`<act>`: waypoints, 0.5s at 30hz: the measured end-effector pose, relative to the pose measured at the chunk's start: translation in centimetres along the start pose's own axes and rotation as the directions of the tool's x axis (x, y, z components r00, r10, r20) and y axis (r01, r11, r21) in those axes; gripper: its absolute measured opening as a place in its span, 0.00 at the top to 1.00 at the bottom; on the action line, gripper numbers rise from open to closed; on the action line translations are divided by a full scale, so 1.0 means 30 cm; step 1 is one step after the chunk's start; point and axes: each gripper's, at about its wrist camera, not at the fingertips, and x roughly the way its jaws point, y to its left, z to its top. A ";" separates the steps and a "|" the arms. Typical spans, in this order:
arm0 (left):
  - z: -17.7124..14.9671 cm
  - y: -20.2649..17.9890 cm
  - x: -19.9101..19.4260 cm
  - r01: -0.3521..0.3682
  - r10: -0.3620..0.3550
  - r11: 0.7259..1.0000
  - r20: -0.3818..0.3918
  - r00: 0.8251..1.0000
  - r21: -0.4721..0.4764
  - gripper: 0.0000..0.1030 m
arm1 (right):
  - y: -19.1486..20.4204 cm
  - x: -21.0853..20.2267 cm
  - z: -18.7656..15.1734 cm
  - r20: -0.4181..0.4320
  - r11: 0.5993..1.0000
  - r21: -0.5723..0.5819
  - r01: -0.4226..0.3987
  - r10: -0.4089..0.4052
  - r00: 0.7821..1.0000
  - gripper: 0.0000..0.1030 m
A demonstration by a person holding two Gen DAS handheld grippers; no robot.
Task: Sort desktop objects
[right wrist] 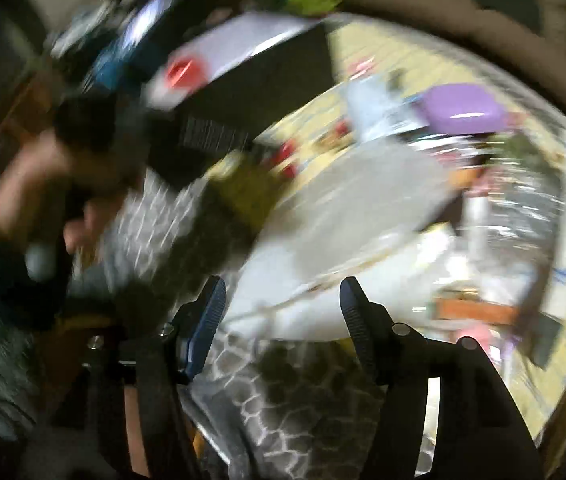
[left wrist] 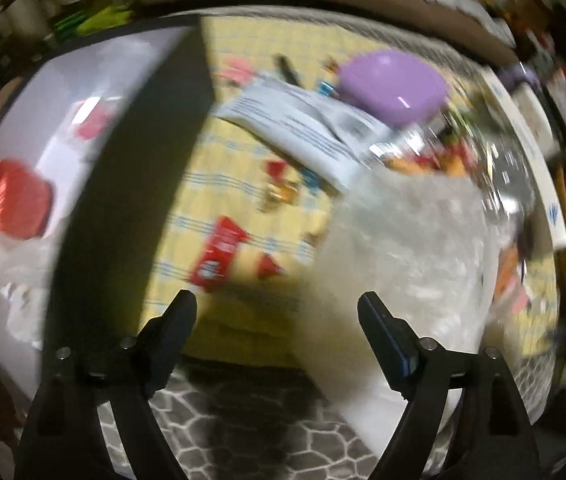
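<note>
Your left hand-held gripper [left wrist: 277, 312] is wide open and holds nothing. Your right hand-held gripper [right wrist: 283, 296] is open too, and it is empty as well. Both pictures are blurry, so small things are hard to tell.

The things to sort lie on the yellow table [left wrist: 239, 156]. The nearest one to your left hand-held gripper is the red wrapper [left wrist: 219, 254]. It sits just ahead of the left fingertip, a bit to the left of the middle. Its long side runs away from you and leans to the right. A small red bit [left wrist: 269, 266] lies just beside it. Farther off are the papers [left wrist: 303, 124] and the purple box [left wrist: 393, 86].

The left side looks nearer to the wrapper, so I think that one should go for it. It points forward and down over the near table edge, above the gray patterned cloth [left wrist: 243, 420]. The right one hangs over a clear bag [right wrist: 363, 200], well apart from the wrapper.
</note>
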 end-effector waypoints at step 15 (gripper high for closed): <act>-0.003 -0.196 0.226 -0.045 0.046 0.996 -0.021 0.999 0.072 0.43 | -0.390 -0.030 -0.089 -0.088 0.875 0.434 0.215 -0.197 0.977 0.28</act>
